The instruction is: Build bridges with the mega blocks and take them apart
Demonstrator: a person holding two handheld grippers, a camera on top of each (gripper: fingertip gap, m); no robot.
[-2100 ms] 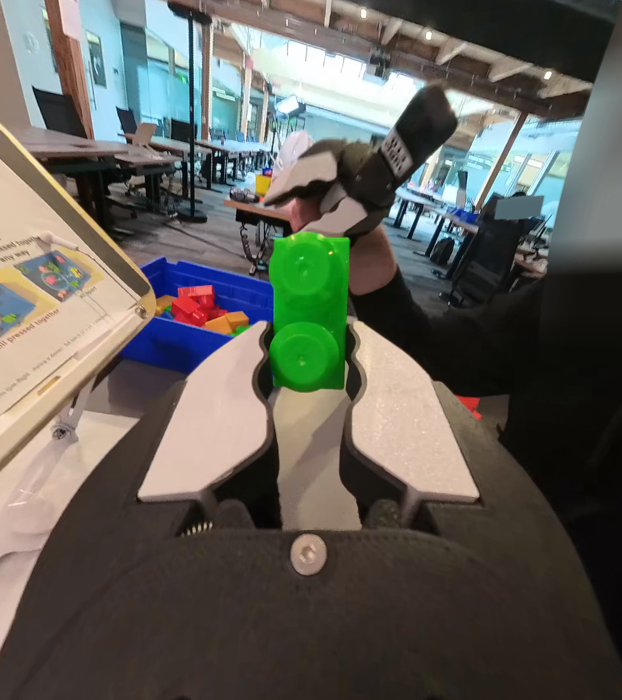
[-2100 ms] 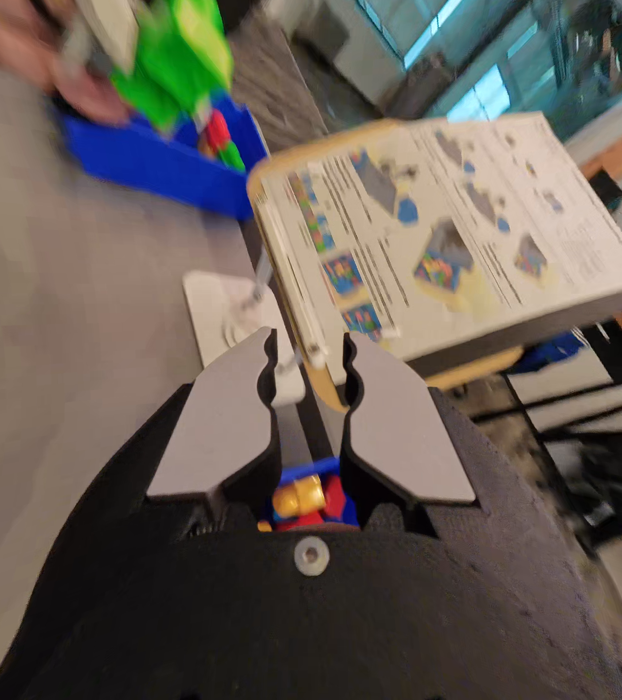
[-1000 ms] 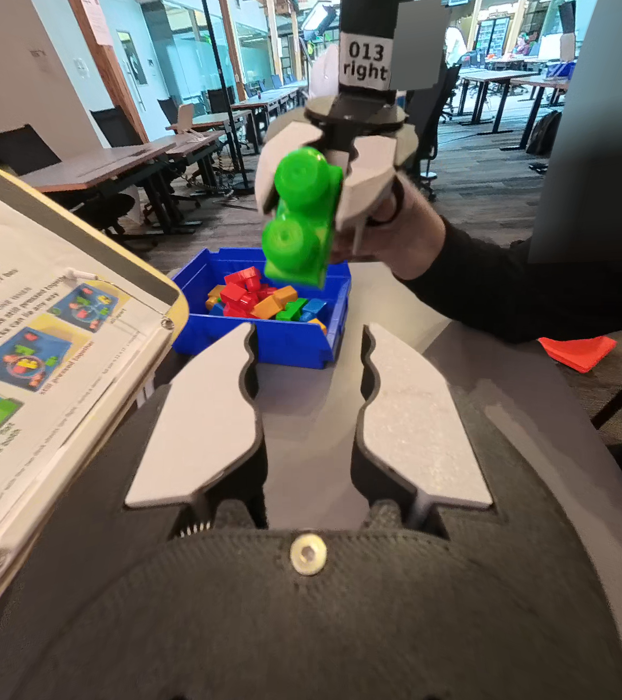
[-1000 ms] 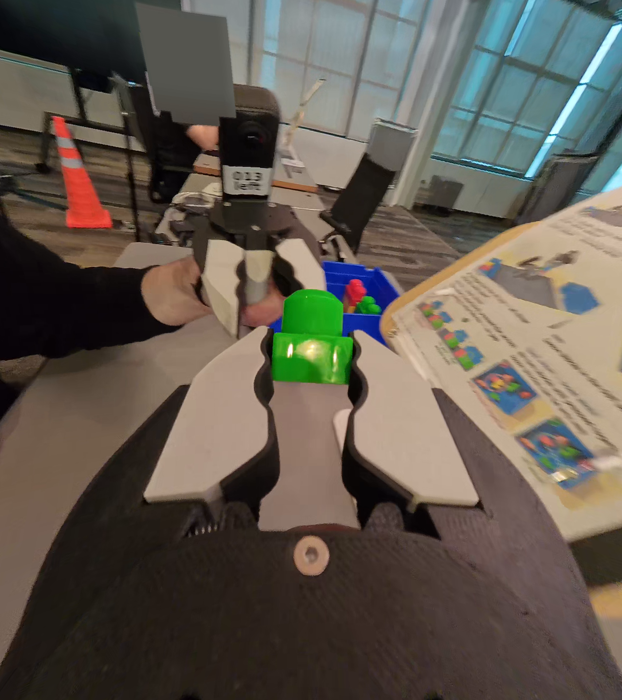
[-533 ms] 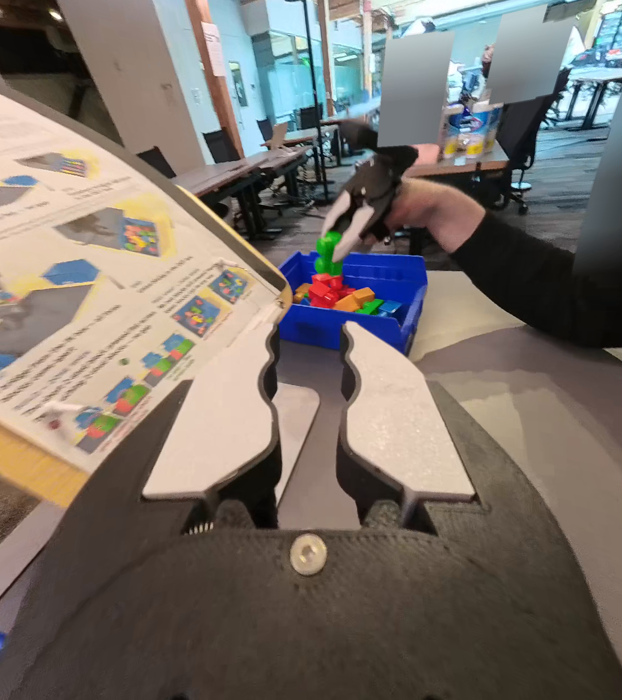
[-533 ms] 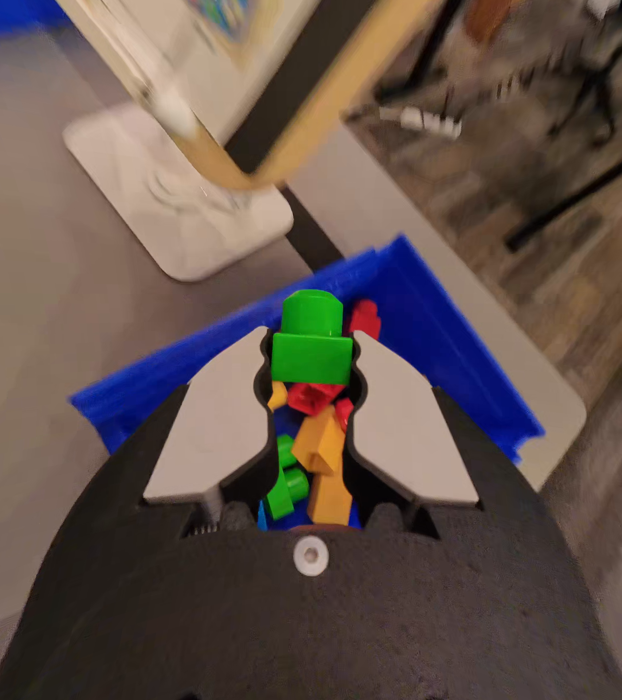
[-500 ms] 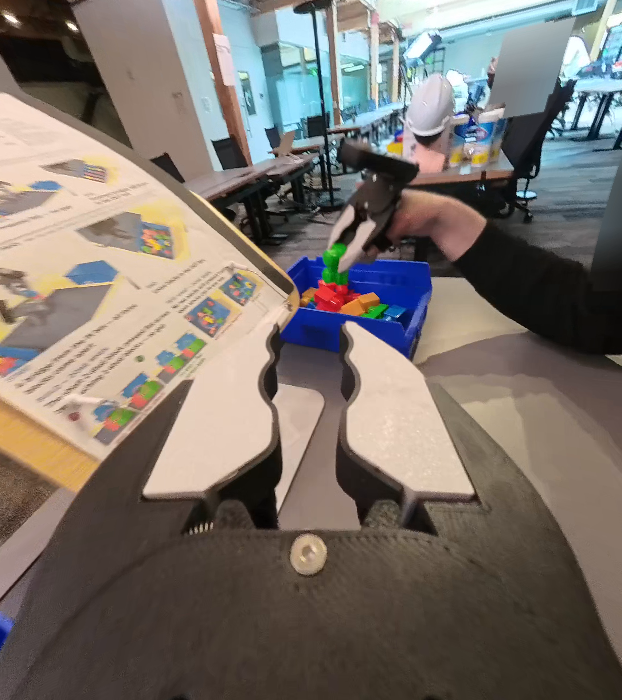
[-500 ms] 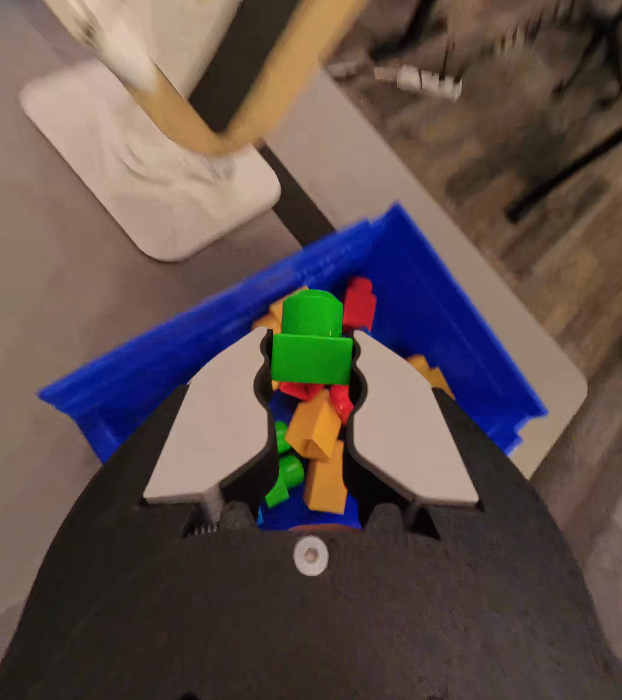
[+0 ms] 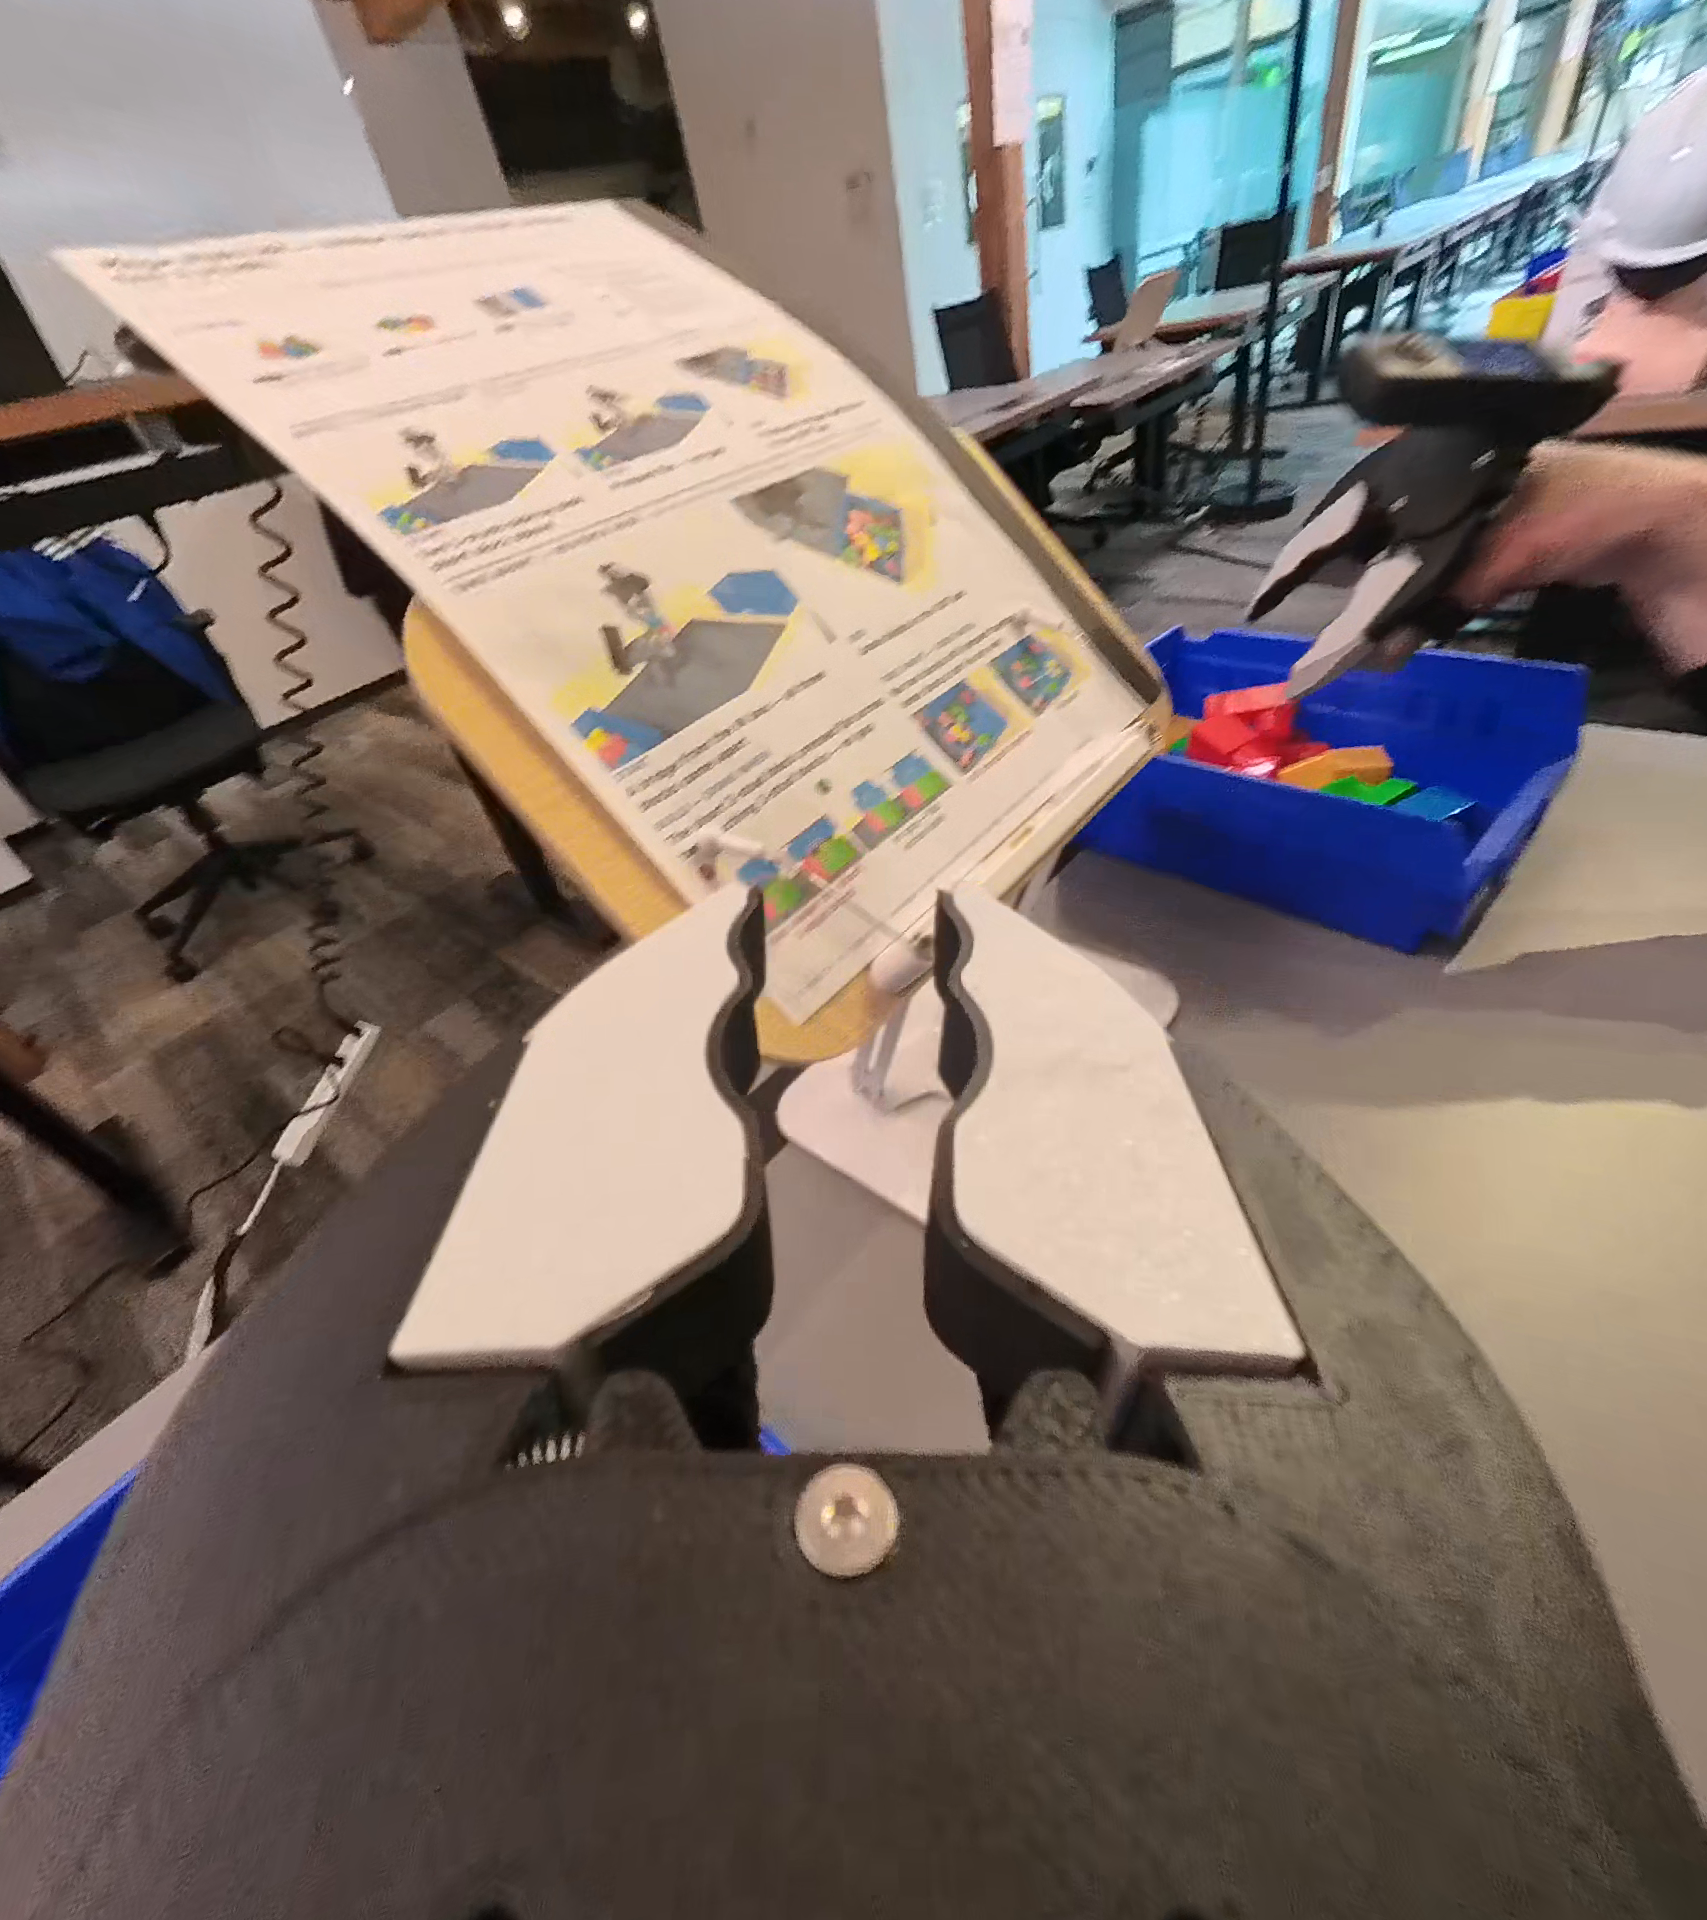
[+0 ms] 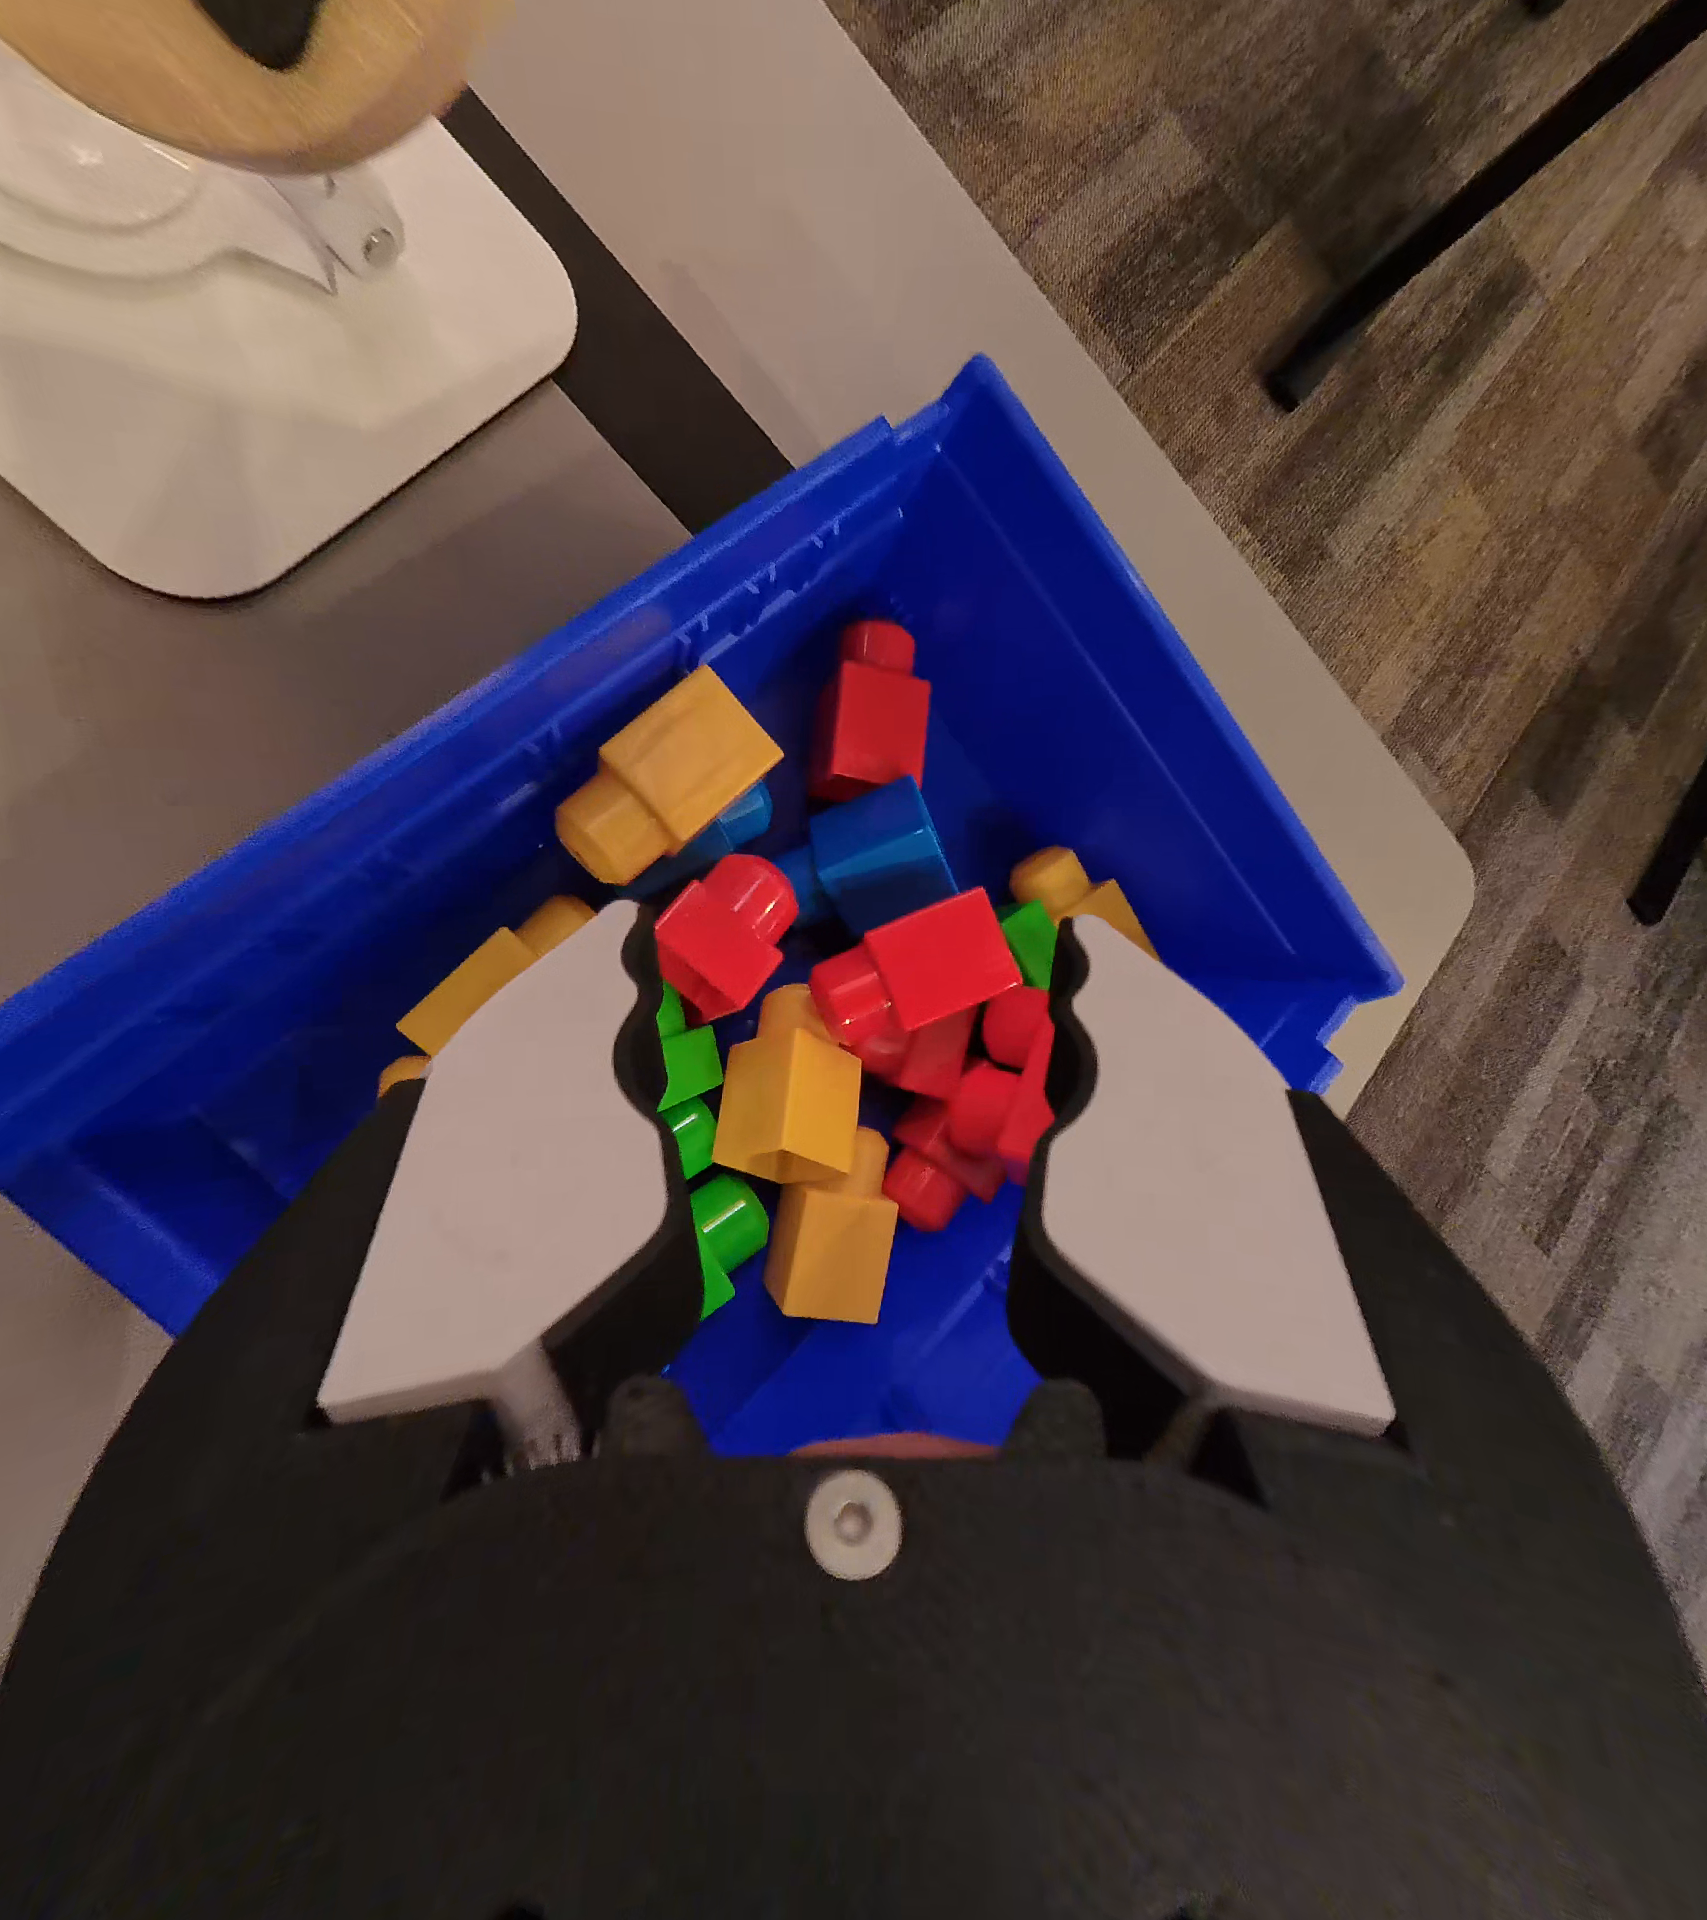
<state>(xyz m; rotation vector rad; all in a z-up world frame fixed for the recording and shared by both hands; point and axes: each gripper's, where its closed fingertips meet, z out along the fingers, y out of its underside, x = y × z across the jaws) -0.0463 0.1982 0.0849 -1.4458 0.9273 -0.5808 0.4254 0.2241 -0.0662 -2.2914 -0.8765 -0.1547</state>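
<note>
Right gripper (image 10: 849, 940) hangs over the blue bin (image 10: 1119, 623), fingers spread wide and nothing between them, pointing straight down at the heap of blocks (image 10: 828, 997). Left gripper (image 9: 841, 935) hovers off to the side, part-way apart with only air in the gap, aimed past the desk (image 9: 1555, 1195) edge at the instruction sheet (image 9: 620, 499).

The risk, as I judge it: that heap is loose and jumbled. Red, yellow, green and blue blocks lie at every angle, some on their sides, studs pointing anywhere. If the gripper closes on a tilted one, the smooth hard plastic may well squirt out or twist. The red block (image 10: 942, 966) nearest the fingertips lies stud sideways, crowded by a yellow block (image 10: 792, 1101), so the fingers could catch two at once or jam between them. The bin sits at the far corner of the desk, one wall close to the edge; a hard push might slide it toward the floor.

Materials: the blocks are glossy moulded plastic, boxy with a round stud on top. The bin is stiff blue plastic with sloped walls. The gripper fingers are flat grey plates with wavy dark inner edges. The desk is matte grey. Beyond, the white stand base (image 10: 205, 312) is smooth with rounded corners.
</note>
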